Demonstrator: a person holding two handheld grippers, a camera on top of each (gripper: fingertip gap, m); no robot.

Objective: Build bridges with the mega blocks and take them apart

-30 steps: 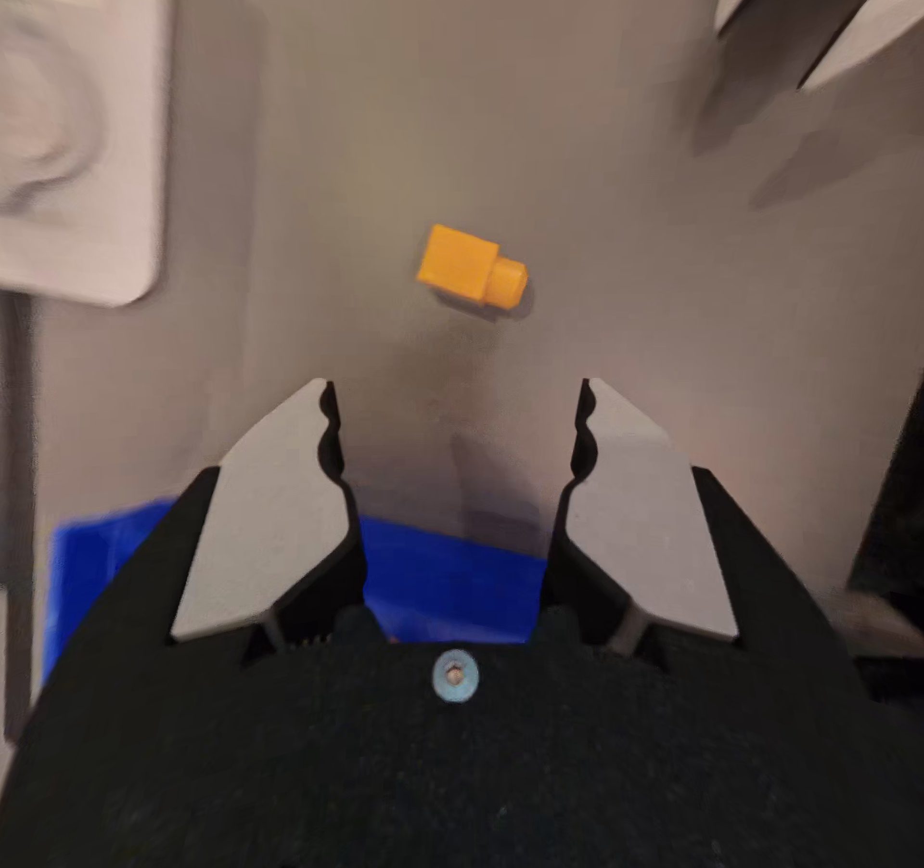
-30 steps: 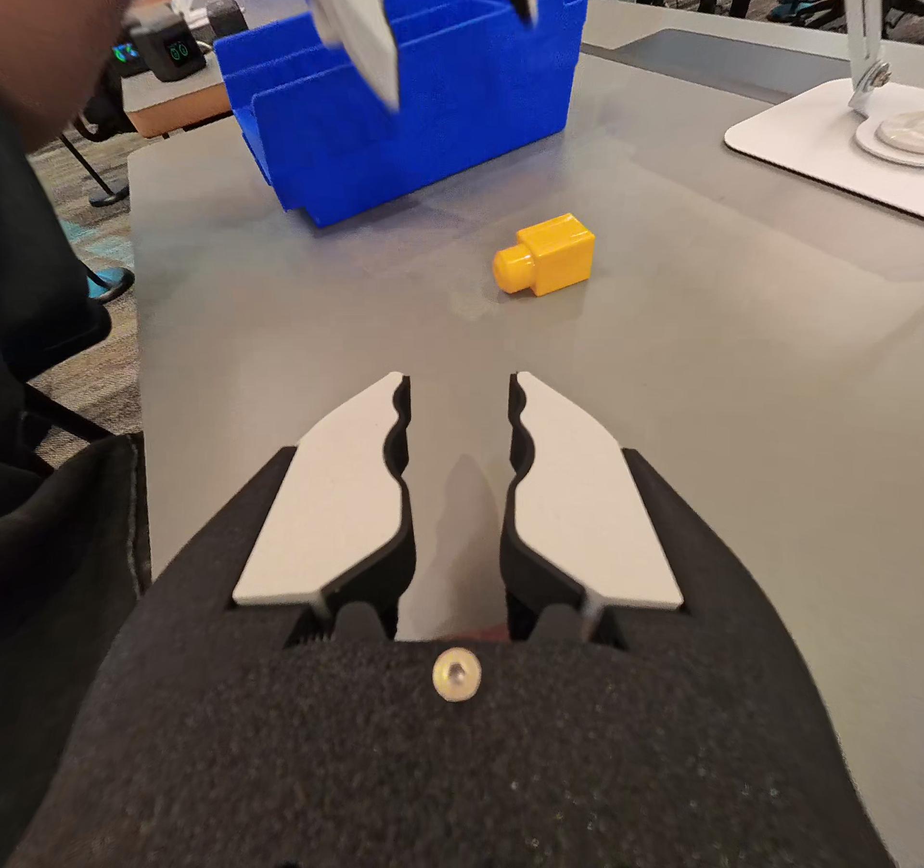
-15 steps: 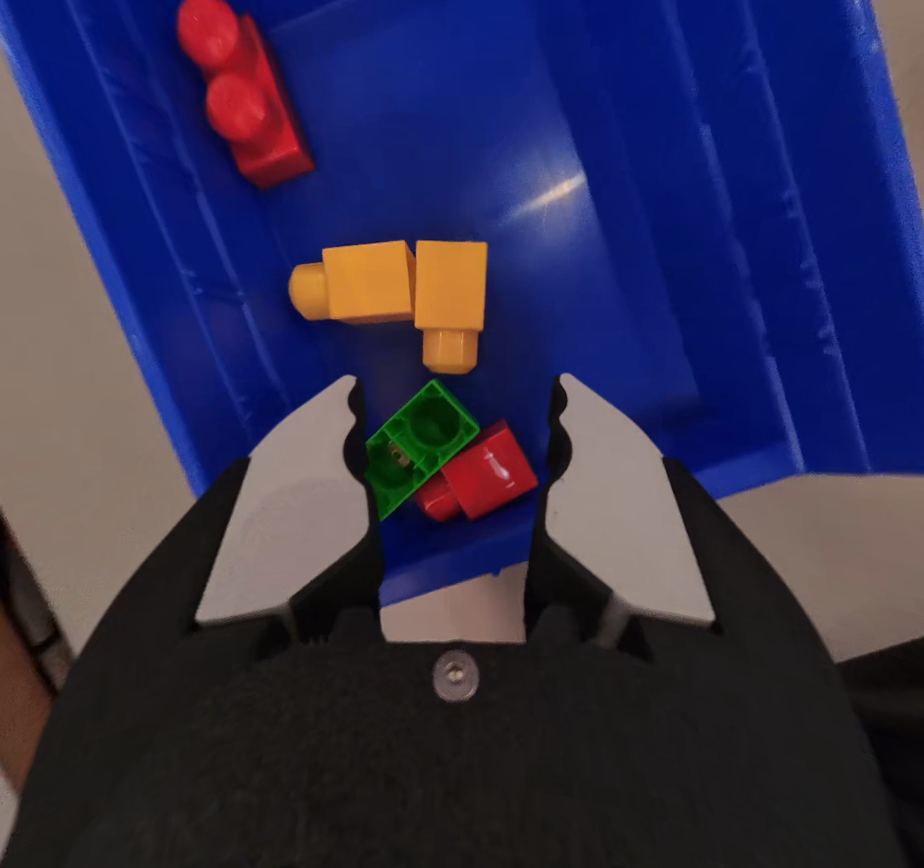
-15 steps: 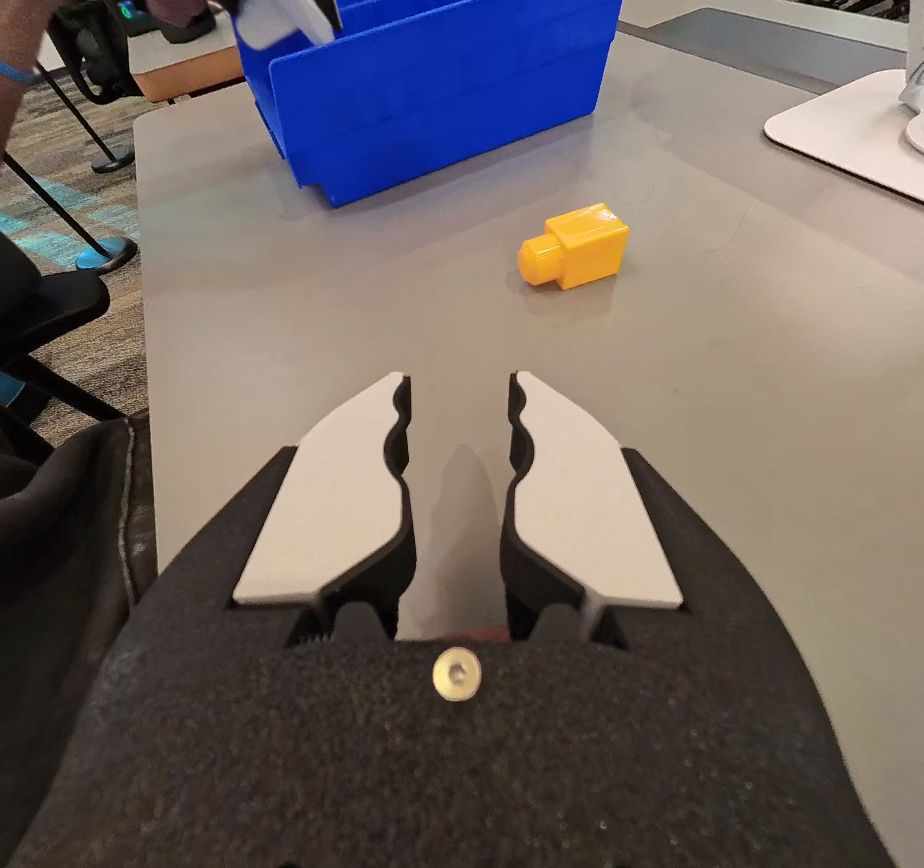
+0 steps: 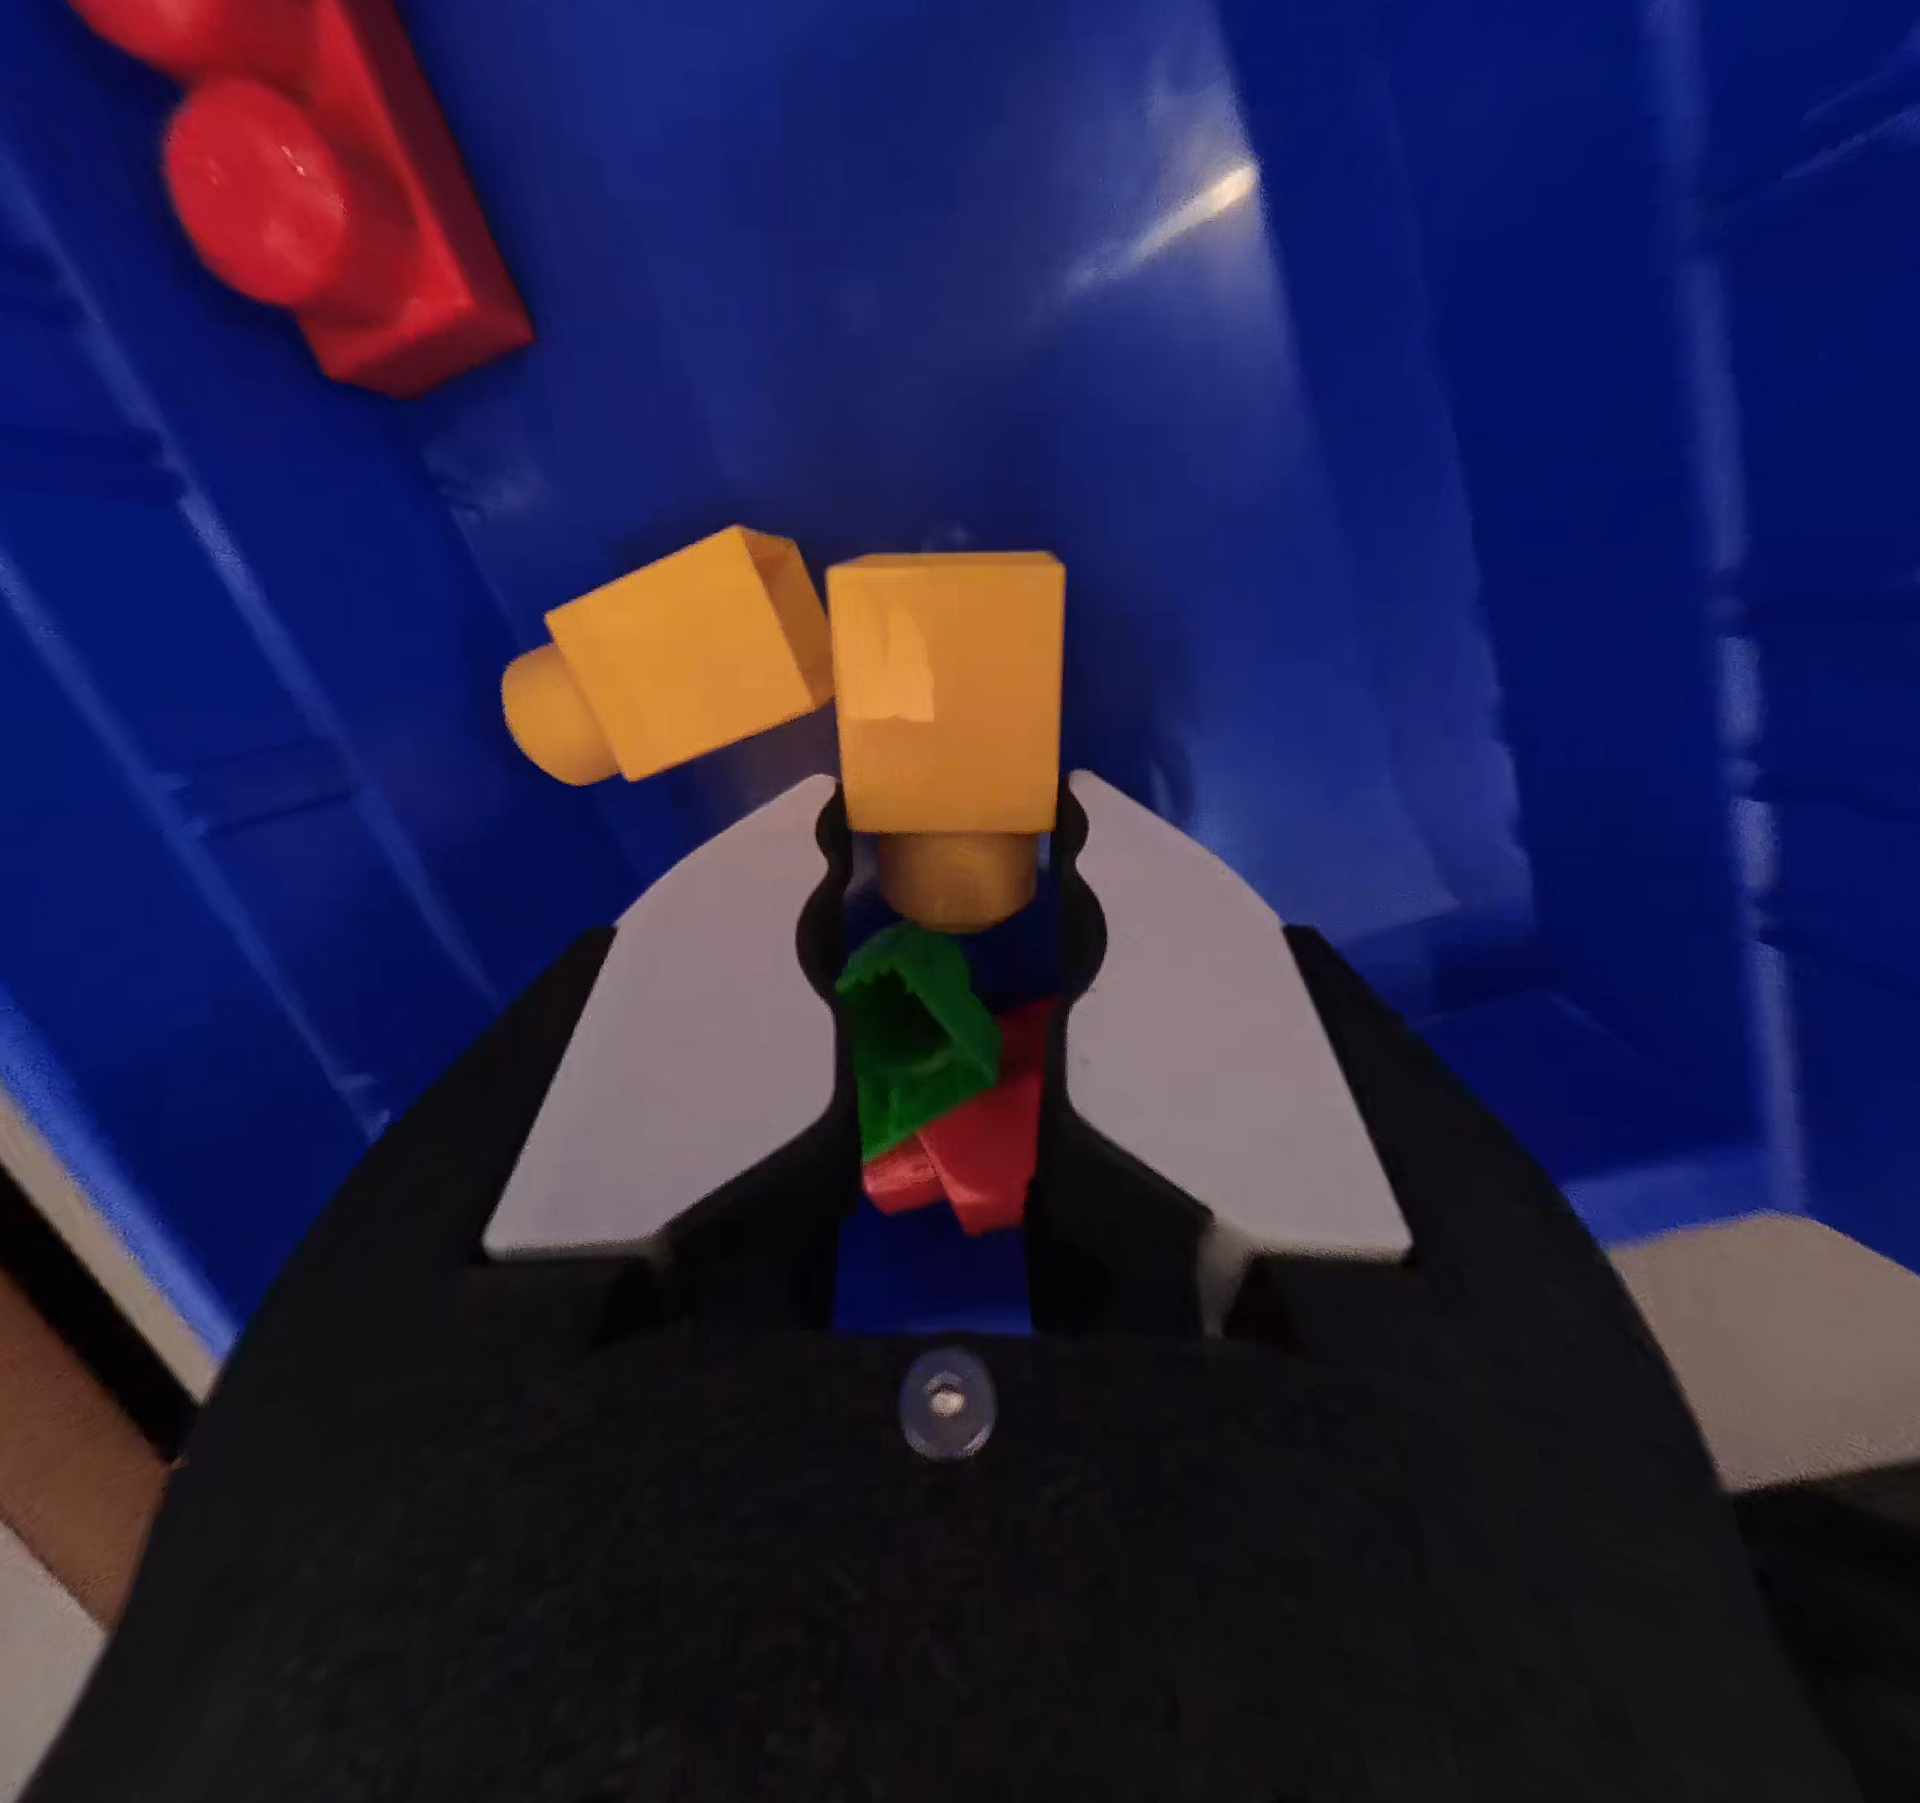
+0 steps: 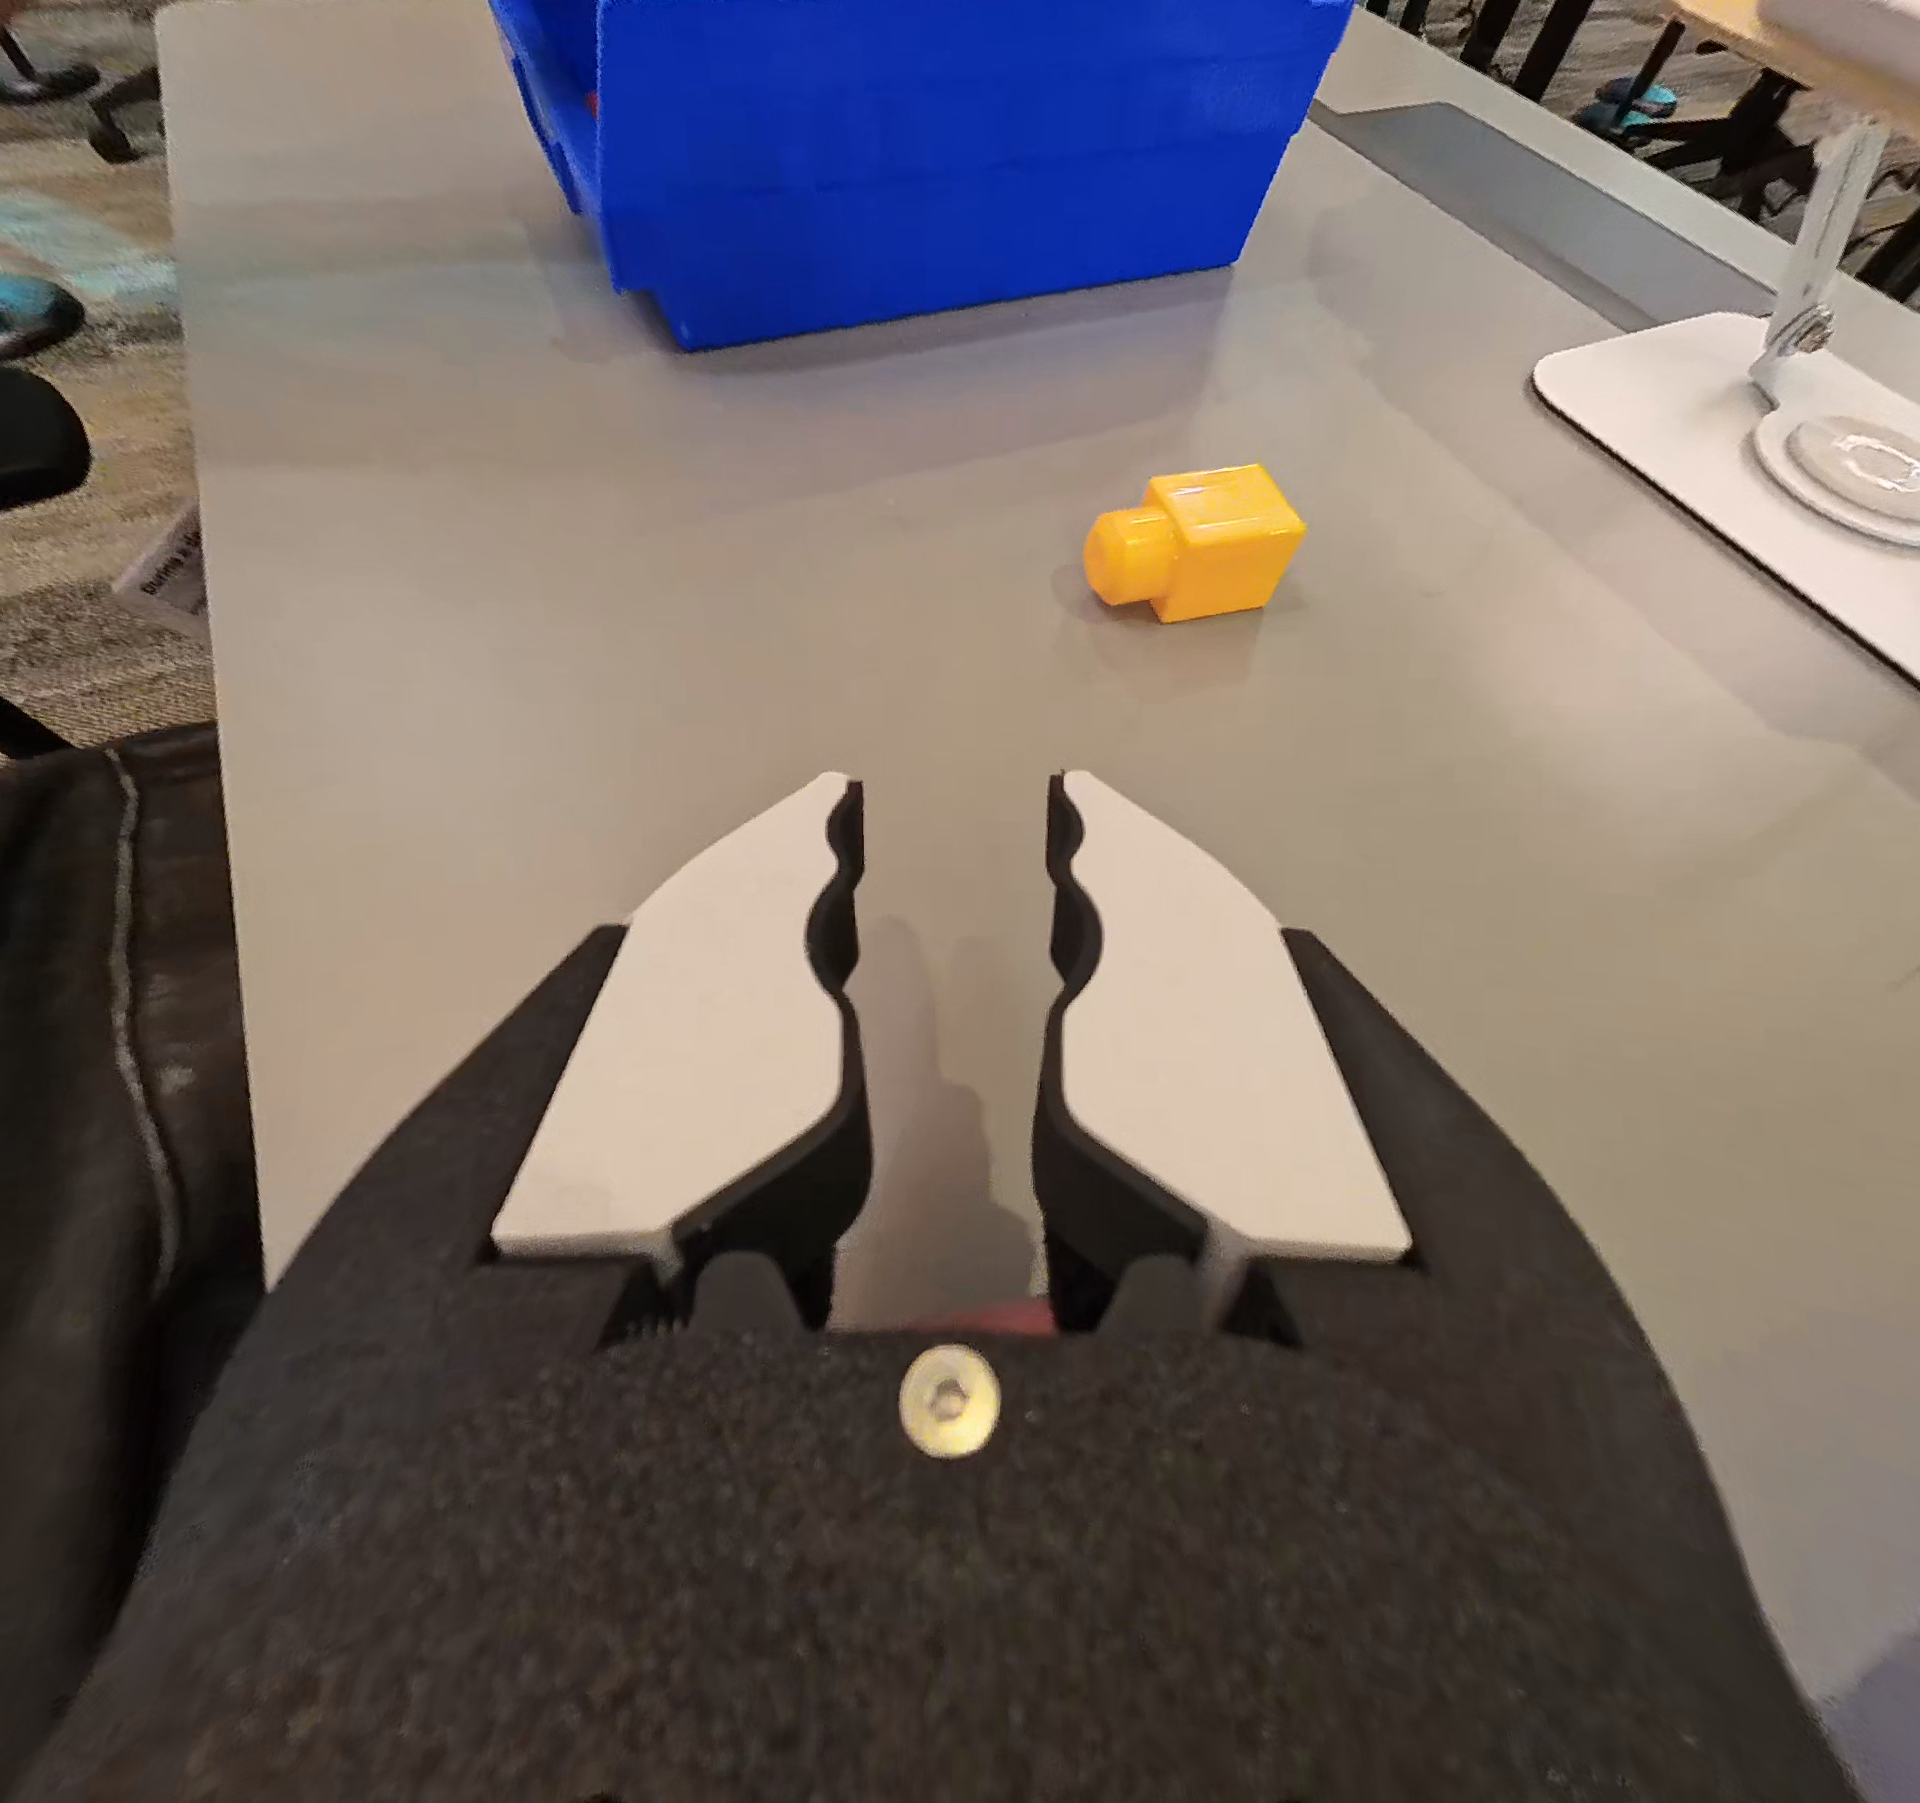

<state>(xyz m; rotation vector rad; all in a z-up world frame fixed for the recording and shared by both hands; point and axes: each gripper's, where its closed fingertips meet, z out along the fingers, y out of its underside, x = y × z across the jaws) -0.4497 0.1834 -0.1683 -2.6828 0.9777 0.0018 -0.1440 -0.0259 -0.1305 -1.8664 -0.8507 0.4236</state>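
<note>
Left gripper (image 5: 948, 797) fingers (image 5: 727, 1005) pinching an orange block (image 5: 945, 693) in the blue bin (image 5: 1455, 403); second orange block (image 5: 675, 662) touching it leftward, green block (image 5: 914, 1036) and red block (image 5: 987, 1140) lying between the fingers. Right gripper (image 6: 954, 797) fingers spread, pinching nothing, over the bench (image 6: 623, 610).

Grey table (image 6: 623, 558), smooth and matte. Directly on top: blue bin (image 6: 935, 143) at the far end, yellow block (image 6: 1195, 543) lying on its side nearer the middle, well apart from the bin, white stand base (image 6: 1704, 465) at the right edge.
</note>
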